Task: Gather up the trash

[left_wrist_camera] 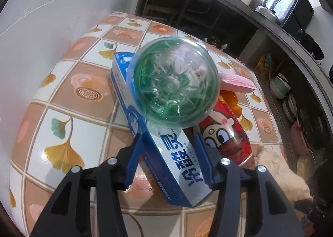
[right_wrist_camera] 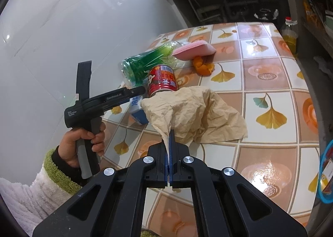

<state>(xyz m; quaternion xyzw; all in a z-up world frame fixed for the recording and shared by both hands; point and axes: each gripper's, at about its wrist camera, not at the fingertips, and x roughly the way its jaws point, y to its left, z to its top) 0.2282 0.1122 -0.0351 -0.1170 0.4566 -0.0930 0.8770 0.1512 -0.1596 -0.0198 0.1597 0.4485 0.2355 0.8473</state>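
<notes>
- The blue toothpaste box (left_wrist_camera: 166,149) lies flat on the tiled table (left_wrist_camera: 68,95) and serves as the landmark for the trash pile.
- The left gripper (left_wrist_camera: 169,136) is spread wide, its two blue fingers (left_wrist_camera: 133,160) straddling the near end of the box, one on each side; whether they touch it I cannot tell.
- A green plastic bottle (left_wrist_camera: 173,85) lies on its side across the far half of the box, its base turned toward the left wrist camera.
- A red can (left_wrist_camera: 226,132) with a cartoon face lies just right of the box, touching the bottle.
- Beyond the can, farther from the box, sit an orange peel (right_wrist_camera: 203,66) and a pink sponge (right_wrist_camera: 193,49), the sponge leaning on the peel and the bottle's neck.
- The right gripper (right_wrist_camera: 169,135) is clenched on a corner of the crumpled beige paper towel (right_wrist_camera: 193,112), which spreads over the table right of the box and covers the mouth end of the can.
- In the right wrist view, the person's left hand (right_wrist_camera: 83,145) grips the left tool's handle, near the box.
</notes>
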